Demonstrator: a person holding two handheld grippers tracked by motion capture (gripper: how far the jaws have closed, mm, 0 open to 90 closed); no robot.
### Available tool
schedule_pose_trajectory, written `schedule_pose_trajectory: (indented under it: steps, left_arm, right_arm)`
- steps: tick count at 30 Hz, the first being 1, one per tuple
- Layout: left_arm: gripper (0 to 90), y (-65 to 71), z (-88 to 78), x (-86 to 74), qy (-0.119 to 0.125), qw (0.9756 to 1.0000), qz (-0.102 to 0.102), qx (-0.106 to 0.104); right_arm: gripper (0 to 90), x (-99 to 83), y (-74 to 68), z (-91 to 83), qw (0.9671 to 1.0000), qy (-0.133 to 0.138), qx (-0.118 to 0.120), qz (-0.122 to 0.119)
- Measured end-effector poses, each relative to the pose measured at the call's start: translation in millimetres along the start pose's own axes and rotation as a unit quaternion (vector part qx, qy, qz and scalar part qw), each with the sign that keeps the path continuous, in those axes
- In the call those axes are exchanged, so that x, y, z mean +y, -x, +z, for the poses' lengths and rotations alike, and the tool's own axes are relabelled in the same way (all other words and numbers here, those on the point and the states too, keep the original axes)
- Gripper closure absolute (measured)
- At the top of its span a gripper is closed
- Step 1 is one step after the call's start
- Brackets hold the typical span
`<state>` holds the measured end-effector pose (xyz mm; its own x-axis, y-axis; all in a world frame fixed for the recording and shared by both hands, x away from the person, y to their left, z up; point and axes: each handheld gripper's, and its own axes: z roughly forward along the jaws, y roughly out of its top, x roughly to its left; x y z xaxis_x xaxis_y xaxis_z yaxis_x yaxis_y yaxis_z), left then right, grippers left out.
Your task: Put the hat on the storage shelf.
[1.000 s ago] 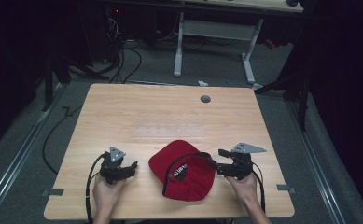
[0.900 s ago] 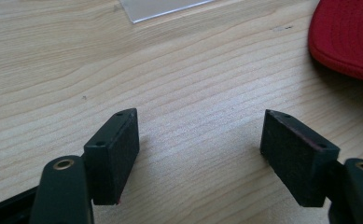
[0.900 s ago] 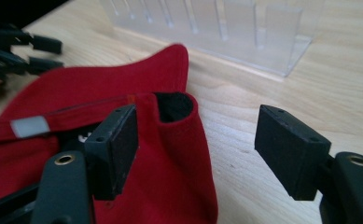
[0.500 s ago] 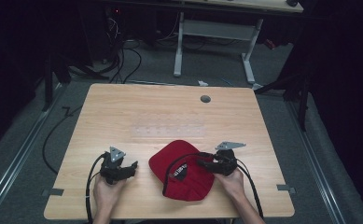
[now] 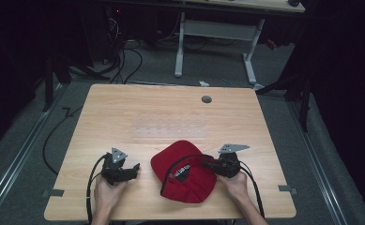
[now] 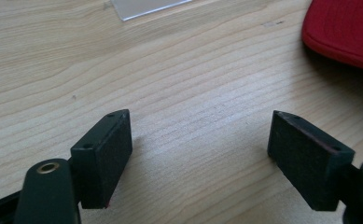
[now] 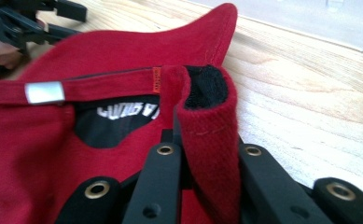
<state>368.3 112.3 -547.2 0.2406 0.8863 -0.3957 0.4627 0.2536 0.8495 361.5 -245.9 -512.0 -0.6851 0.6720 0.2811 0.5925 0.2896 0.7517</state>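
Observation:
A red cap [image 5: 185, 171] lies underside up near the front edge of the wooden table [image 5: 171, 112], its black lining showing. My right gripper [image 5: 204, 164] is at the cap's right side. In the right gripper view, the right gripper [image 7: 207, 158] has just been closing and is shut on a fold of the cap's [image 7: 100, 51] red rim. A strap with a silver buckle [image 7: 44, 92] crosses the opening. My left gripper [image 5: 134, 169] rests left of the cap, apart from it. The left gripper [image 6: 198, 140] has just been opening wider, with bare wood between its jaws and the cap [image 6: 347, 32] at upper right.
A clear flat sheet [image 5: 171, 129] lies on the middle of the table. A round grommet hole [image 5: 206, 99] sits near the far edge. Beyond the table stand a white desk frame [image 5: 215, 42] and cables on the floor [image 5: 124, 61].
My right gripper has moved left and down onto the cap's right edge and closed on the rim. The left hand has stayed in place, its jaws slightly wider.

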Motion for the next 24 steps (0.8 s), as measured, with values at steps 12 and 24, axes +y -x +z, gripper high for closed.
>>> schedule_pose_trajectory:
  steps: [12,24]
  left_arm:
    - [22.9,13.5,-10.9,-4.4,0.003,0.9987,0.024,-0.045]
    - [21.2,58.4,-33.9,-3.7,0.017,0.9873,0.083,-0.134]
  right_arm:
    - [85.6,7.9,1.0,-27.2,0.9985,0.031,0.027,0.036]
    - [85.7,21.0,1.3,-48.5,0.9963,0.052,0.035,0.059]
